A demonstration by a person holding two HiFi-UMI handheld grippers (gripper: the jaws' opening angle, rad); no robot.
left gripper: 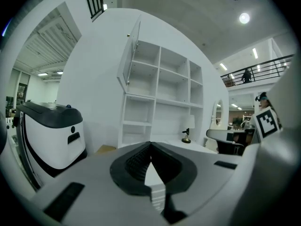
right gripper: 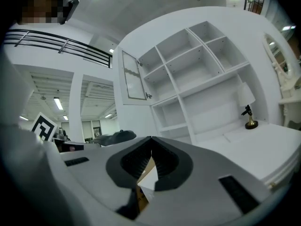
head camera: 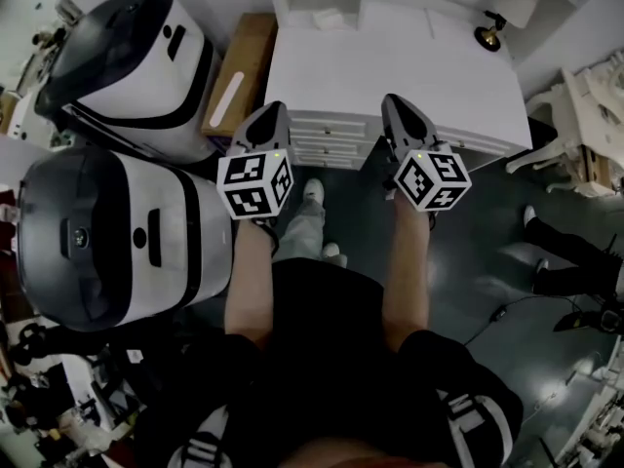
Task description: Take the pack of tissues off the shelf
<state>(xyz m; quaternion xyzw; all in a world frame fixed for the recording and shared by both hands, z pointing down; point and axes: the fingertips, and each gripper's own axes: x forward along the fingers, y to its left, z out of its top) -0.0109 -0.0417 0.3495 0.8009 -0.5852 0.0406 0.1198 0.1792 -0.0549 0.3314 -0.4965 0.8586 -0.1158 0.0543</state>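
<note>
The fingers (left gripper: 134,163) of the left gripper (left gripper: 150,147) are clenched tip to tip on nothing, and so are those of the right gripper (right gripper: 151,150). Both are held well short of the white shelf (left gripper: 157,98) above the tabletop (head camera: 419,76). A pale flat packet (head camera: 330,17), probably the pack of tissues, lies at the shelf's foot; which compartment I cannot tell. It should be light, soft and slippery in its wrapper, so pinch it across its short sides.

Held forward side by side, the left claw (head camera: 277,108) and right claw (head camera: 394,100) both have jaws closed, empty.
</note>
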